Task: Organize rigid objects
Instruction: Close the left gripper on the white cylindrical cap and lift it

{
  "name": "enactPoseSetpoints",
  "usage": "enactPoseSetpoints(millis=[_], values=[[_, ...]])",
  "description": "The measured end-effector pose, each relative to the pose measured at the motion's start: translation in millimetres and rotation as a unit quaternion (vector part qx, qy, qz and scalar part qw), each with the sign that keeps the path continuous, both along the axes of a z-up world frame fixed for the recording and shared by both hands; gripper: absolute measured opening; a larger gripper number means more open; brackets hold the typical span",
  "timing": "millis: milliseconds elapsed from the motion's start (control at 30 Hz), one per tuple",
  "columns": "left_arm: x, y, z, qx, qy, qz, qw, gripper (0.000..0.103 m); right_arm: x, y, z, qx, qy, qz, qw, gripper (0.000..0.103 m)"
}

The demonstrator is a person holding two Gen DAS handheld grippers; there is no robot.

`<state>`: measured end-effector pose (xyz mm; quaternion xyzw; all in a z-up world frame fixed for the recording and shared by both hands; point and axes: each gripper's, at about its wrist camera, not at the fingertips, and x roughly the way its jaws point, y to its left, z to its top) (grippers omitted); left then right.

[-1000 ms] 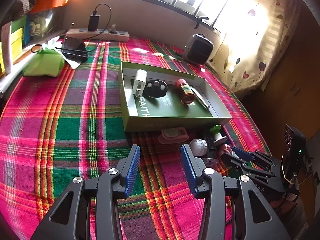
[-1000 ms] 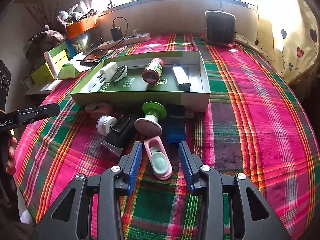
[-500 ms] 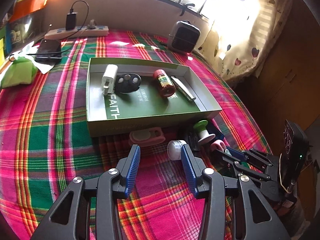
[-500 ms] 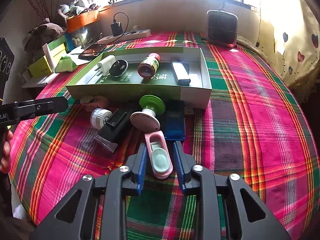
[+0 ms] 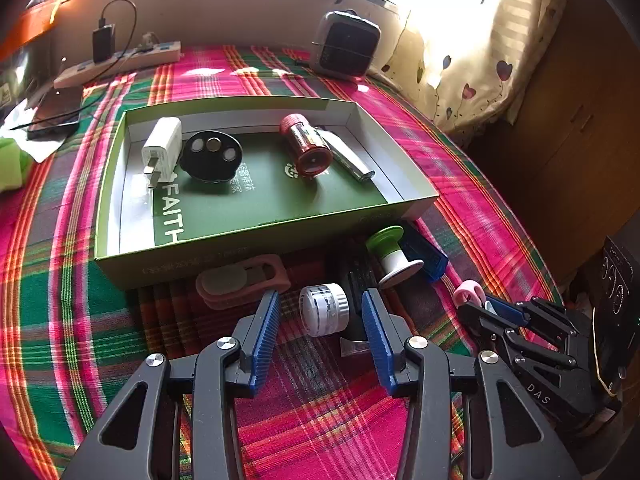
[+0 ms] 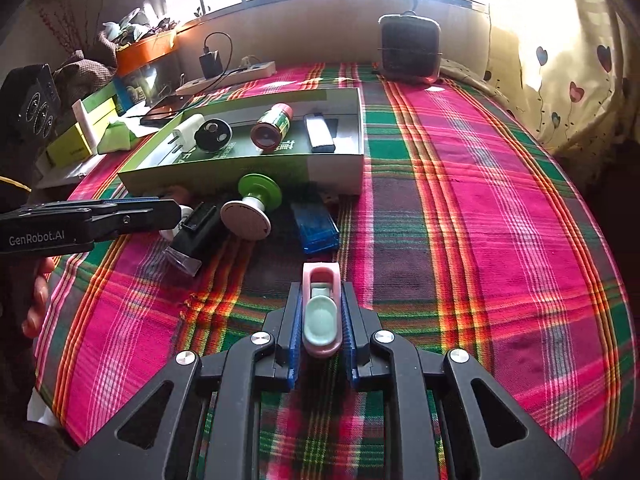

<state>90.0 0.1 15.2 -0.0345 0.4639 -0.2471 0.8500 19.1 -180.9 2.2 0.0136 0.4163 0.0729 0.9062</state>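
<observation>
Between the right tool's (image 6: 321,312) clamped pads, a pink clip (image 6: 321,312); left tool (image 5: 320,316) agape around a white jar (image 5: 324,309).

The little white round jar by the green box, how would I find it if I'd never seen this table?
Find the big green box on the plaid cloth, then look at the jumble just in front of its near wall. The small white jar lies on its side there, between the open fingers of the left gripper. It is the only white ribbed cylinder, with a pink clip left of it and a black gadget right.
</observation>
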Motion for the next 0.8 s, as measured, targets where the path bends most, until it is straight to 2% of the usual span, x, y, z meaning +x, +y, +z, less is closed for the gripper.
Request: enactPoseSetpoints(millis=[333, 567, 800], values=[[-1, 9, -2, 0.0, -0.004, 0.023, 0.9997, 0.042, -6, -13, -1, 0.009, -0.004, -0.011, 1.0, 0.019], [1, 12, -6, 0.01, 0.0, 0.04, 0.9991, 0.042, -2, -12, -2, 0.008, -0.007, -0.003, 1.0, 0.019], [2, 2, -8, 0.026, -0.009, 0.039, 0.9989, 0.042, 0, -12, -2, 0.007, -0.012, 0.004, 1.0, 0.019]])
